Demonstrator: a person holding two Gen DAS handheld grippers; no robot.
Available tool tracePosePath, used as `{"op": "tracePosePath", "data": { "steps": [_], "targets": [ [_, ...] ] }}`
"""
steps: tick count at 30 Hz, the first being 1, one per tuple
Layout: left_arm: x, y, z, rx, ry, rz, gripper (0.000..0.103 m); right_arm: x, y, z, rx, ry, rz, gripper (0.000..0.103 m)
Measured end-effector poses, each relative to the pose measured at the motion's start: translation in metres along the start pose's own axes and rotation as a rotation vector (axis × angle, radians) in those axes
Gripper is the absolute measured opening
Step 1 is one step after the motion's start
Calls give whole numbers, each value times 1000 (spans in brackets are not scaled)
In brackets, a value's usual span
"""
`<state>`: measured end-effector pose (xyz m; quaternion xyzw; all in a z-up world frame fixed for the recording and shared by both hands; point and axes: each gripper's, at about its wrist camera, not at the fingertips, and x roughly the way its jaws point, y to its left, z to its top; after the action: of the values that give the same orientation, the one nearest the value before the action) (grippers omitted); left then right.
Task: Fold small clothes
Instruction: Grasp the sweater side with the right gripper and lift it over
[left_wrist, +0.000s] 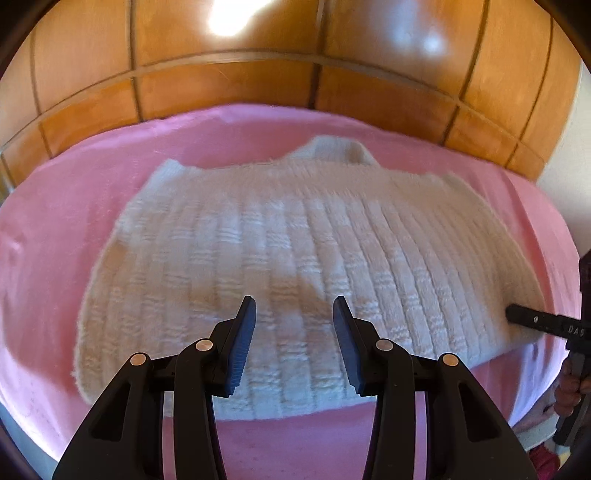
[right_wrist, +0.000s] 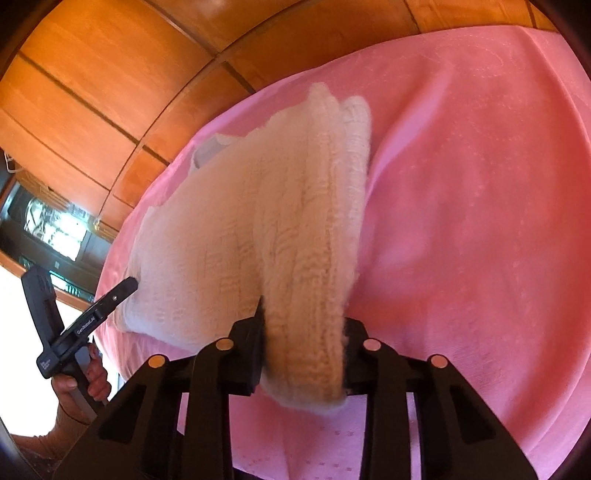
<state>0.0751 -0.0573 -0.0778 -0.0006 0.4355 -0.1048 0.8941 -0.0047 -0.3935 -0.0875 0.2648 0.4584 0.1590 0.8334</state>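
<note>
A white ribbed knit sweater (left_wrist: 288, 251) lies on a pink cloth (left_wrist: 51, 229) that covers the table. My left gripper (left_wrist: 294, 314) is open and empty, hovering over the sweater's near hem. My right gripper (right_wrist: 304, 325) is shut on the sweater's edge (right_wrist: 306, 354) and lifts a fold of it (right_wrist: 295, 206) off the cloth. In the left wrist view the right gripper (left_wrist: 517, 314) shows at the sweater's right corner. In the right wrist view the left gripper (right_wrist: 129, 286) shows at the sweater's left side, held by a hand (right_wrist: 85, 384).
A wooden panelled wall (left_wrist: 295, 51) stands behind the table. The pink cloth (right_wrist: 480, 221) stretches wide to the right of the sweater. A dark appliance with a lit window (right_wrist: 55, 229) stands at the far left.
</note>
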Motion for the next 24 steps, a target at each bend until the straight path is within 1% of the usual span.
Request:
{"op": "tracePosePath", "data": {
  "steps": [3, 5, 6, 8, 10, 11, 14, 16, 18, 21, 24],
  "targets": [
    [21, -5, 0, 20, 63, 19, 42, 3, -7, -1, 26, 5, 27, 30],
    [26, -6, 0, 24, 64, 26, 44, 3, -9, -1, 46, 3, 41, 29],
    [28, -6, 0, 24, 65, 27, 44, 2, -8, 0, 51, 2, 45, 24],
    [28, -5, 0, 26, 63, 24, 44, -1, 1, 1, 41, -3, 57, 22],
    [25, -2, 1, 14, 59, 5, 44, -7, 13, 5, 26, -24, 66, 21],
    [23, 0, 1, 0, 58, -10, 44, -9, 18, 6, 24, -32, 76, 20],
    [13, 17, 4, -76, 51, -101, 44, -18, 38, 15, 3, -59, 124, 20],
    [6, 36, 5, -152, 45, -184, 44, -23, 59, 22, -32, -73, 161, 19],
    [0, 55, 5, -215, 40, -231, 44, -23, 81, 30, -66, -84, 196, 19],
    [-10, 89, 1, -301, 20, -275, 44, -20, 125, 43, -131, -103, 247, 18],
    [-22, 124, -5, -370, -7, -304, 44, -7, 168, 50, -199, -91, 300, 18]
  ]
}}
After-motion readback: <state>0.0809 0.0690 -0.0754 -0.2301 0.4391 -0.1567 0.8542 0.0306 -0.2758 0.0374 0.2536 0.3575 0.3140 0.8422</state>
